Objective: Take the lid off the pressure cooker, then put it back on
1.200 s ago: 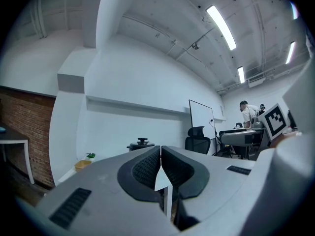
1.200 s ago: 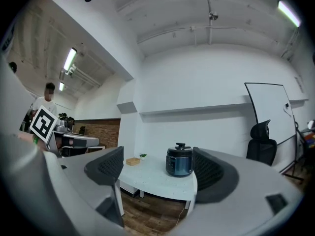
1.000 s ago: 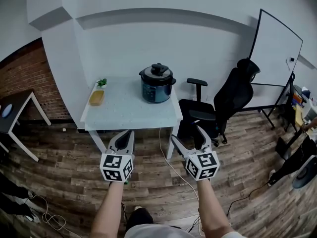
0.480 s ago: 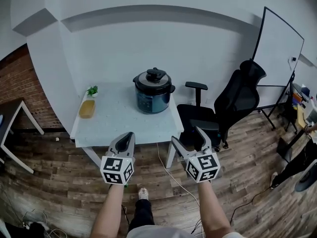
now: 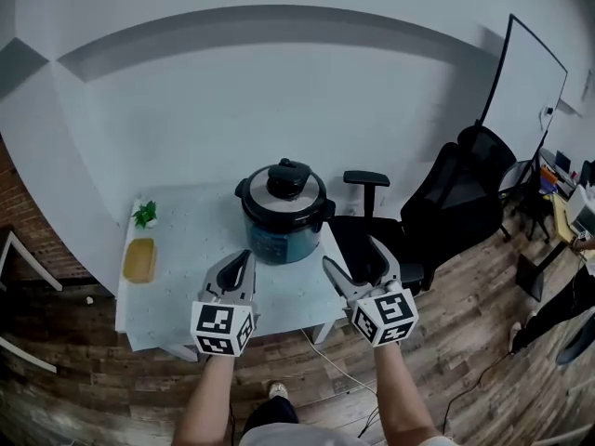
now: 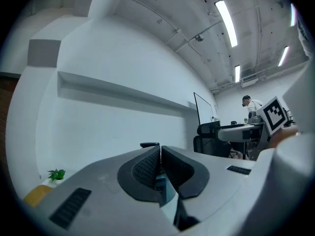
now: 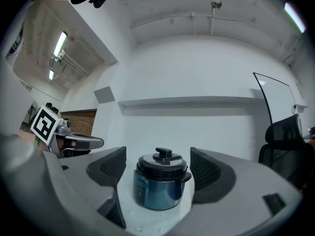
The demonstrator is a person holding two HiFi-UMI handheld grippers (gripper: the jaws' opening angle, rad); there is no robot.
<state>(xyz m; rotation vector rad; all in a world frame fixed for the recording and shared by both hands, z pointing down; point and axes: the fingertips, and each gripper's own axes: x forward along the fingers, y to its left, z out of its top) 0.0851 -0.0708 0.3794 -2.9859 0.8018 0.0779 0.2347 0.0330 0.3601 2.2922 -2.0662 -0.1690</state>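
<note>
Grey plastic up close: left tool clenched on nothing; right tool released, jaws wide, framing the cooker from well apart. Over the last second the person has closed in, and both tools now hang over the near edge of the white desk. Pressure cooker stands far-right on it, lid still seated. Approach only, I judge. Far left: yellow tray, small plant. Right: office chair. Wood floor, white wall.

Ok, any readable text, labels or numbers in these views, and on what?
No readable text in any view.
Pressure cooker front panel: print, if any, too blurred to read.
Left gripper and right gripper cubes: square markers only, no letters.
Whiteboard: looks blank.
</note>
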